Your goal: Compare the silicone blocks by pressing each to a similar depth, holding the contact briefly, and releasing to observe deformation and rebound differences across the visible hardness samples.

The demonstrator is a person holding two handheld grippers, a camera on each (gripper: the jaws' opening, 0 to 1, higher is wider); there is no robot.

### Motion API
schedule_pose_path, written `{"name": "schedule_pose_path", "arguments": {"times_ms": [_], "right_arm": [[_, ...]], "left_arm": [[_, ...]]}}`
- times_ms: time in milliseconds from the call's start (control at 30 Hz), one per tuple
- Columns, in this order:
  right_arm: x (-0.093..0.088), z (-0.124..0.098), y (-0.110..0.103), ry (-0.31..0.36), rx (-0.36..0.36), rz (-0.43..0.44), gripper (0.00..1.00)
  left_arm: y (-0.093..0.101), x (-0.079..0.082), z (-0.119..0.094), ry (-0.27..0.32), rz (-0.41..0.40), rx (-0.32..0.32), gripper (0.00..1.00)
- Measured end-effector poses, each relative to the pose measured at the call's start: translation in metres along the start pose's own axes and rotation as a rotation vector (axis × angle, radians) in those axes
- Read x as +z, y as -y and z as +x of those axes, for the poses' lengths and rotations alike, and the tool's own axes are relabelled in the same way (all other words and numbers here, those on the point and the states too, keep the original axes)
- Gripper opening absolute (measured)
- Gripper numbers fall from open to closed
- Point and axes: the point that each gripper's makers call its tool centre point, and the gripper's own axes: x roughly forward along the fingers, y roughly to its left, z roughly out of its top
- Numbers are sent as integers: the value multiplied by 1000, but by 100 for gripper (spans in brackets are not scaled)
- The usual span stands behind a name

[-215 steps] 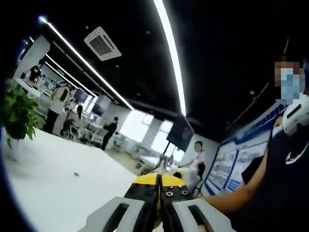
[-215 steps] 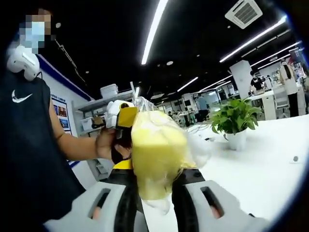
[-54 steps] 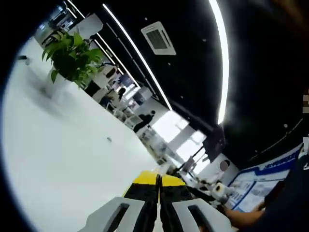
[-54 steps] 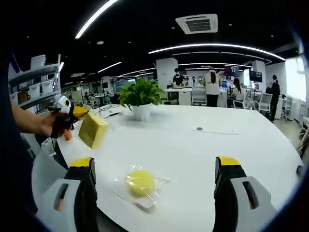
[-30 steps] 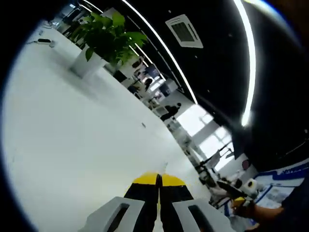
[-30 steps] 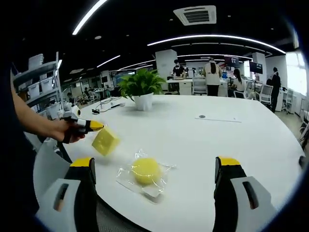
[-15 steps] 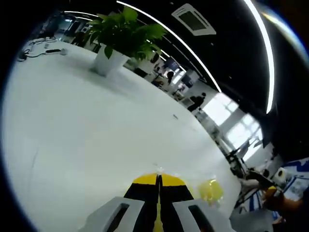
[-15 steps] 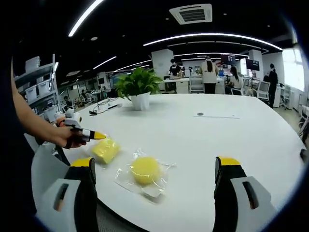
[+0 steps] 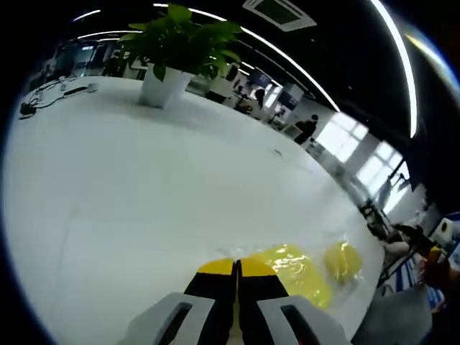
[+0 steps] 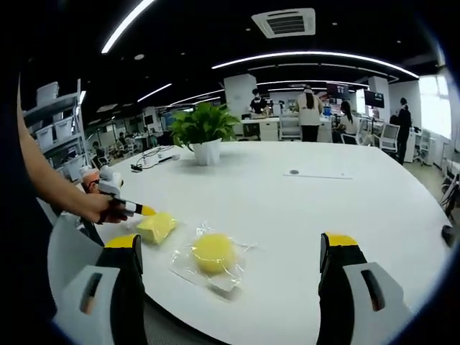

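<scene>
Where closed left fingers (image 9: 236, 267) meet table (image 9: 129, 194), yellow block (image 9: 295, 272) just beside.

The left gripper (image 9: 236, 267), grey-bodied with yellow-tipped black jaws, has its jaws pressed together with no gap between the tips. In the right gripper view a bare forearm and hand (image 10: 100, 208) carry it low at the left. The right gripper (image 10: 233, 248) holds its yellow-tipped jaws spread wide apart.
</scene>
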Motion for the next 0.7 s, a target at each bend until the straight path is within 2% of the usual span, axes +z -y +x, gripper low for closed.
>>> {"name": "schedule_pose_path", "arguments": {"times_ms": [33,100,133,267,333,367,433,467,533,600,667,700], "right_arm": [[0,0,0,-2,-4,-3,96],[1,-1,1,0,-9,1,96],[1,-1,1,2,-11,5,96],[-1,-1,-1,0,-10,5,96],[-2,0,-3,-4,-6,7,96],[-3,1,-3,-5,-4,8,96],[-3,1,-4,-10,-2,8,96],[-3,2,-4,-11,-1,8,96],[-1,3,-4,-5,1,7,96],[1,5,-3,-1,2,4,96],[0,7,-2,-4,7,3,96],[0,7,-3,-4,11,2,96]], "left_arm": [[0,0,0,0,8,0,0],[-1,0,-1,-9,87,2,0],[-1,-1,-1,-16,98,9,0],[-6,-1,-1,-22,108,28,2],[-11,-1,0,-14,87,39,7],[-15,0,0,-9,79,52,14],[-23,4,-5,13,94,100,35],[-25,7,-8,30,87,92,44],[-26,16,-15,79,141,100,60],[-25,17,-16,89,125,62,78],[-22,18,-19,85,131,25,87],[-18,22,-22,99,160,11,91]]}}
